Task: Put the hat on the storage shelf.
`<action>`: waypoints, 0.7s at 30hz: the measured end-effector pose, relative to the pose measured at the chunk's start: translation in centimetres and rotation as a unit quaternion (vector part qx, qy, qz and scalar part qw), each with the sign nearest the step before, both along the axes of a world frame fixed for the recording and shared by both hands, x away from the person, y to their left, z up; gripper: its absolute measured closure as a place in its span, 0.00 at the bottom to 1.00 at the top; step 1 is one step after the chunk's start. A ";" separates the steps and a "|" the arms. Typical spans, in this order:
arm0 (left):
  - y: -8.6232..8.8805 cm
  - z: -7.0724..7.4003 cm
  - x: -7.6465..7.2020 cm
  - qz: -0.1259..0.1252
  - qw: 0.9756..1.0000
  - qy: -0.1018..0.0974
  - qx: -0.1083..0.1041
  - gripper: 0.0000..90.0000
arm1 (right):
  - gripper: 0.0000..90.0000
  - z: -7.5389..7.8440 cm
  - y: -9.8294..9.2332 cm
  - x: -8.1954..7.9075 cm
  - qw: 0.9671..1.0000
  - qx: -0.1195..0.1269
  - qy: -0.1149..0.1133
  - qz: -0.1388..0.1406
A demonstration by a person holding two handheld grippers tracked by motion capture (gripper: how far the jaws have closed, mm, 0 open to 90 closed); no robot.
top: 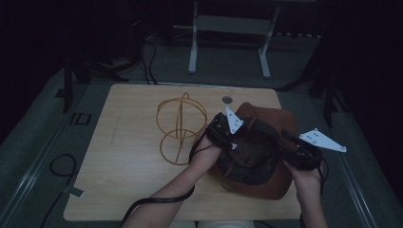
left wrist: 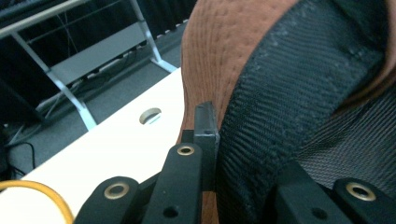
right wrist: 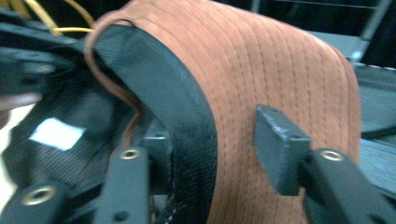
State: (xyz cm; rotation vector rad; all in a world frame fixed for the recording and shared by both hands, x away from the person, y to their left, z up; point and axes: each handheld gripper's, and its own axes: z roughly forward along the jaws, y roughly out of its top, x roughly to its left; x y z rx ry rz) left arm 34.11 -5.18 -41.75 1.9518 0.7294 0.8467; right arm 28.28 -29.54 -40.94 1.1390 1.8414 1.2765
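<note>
**Left gripper clamps the hat's inner band while the right one stands loose**

The left gripper is clenched on the hat, pinching the black inner band and the brown edge next to it between its jaws. The right gripper straddles the opposite side of that band: one jaw sits inside against the black lining, the other stands clear of the brown brim, so it has let go and is not pressing.

The hat lies upside down on the right half of the table, its opening facing up toward the high camera and its crown down on the wood. Its long axis runs from the far edge of the table toward the person, with the wide brim spreading out on both ends. A wire hat stand of yellow hoops sits just beside it on the left.

With a single grip at one side, I judge that lifting now would let the soft hat swing, fold or twist on that pinch and slip free. The left hand works near the stand, so a sideways pull could knock the hoops over.
</note>
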 end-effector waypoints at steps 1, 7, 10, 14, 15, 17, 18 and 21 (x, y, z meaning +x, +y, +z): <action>0.1 0.1 0.0 -0.001 1.000 0.000 -0.001 0.96 | 0.51 0.2 -0.2 -0.5 1.000 0.008 0.000 0.014; 0.8 0.8 -0.4 -0.003 1.000 -0.013 -0.009 0.96 | 0.36 1.4 -1.5 -2.9 0.998 0.011 -0.023 0.050; 1.6 1.2 -0.8 -0.016 0.999 -0.014 -0.025 0.96 | 0.33 1.6 -3.1 -3.8 0.998 0.004 -0.036 0.042; 2.7 1.5 -1.4 -0.044 0.998 -0.019 -0.045 0.96 | 0.36 1.2 -6.0 -3.3 0.999 0.010 -0.029 0.022; 2.9 1.6 -1.6 -0.050 0.997 -0.018 -0.050 0.96 | 0.38 1.0 -6.6 -3.1 0.999 0.009 -0.028 0.017; 3.3 1.7 -1.7 -0.071 0.996 -0.005 -0.061 0.96 | 0.44 0.5 -7.9 -2.5 0.999 0.023 -0.025 0.017; 3.4 1.8 -1.7 -0.077 0.995 -0.001 -0.062 0.96 | 0.45 0.1 -8.5 -2.1 0.999 0.029 -0.025 0.020; 3.9 1.9 -2.1 -0.104 0.992 -0.005 -0.068 0.96 | 0.47 -0.7 -9.2 -1.2 1.000 0.010 -0.022 0.015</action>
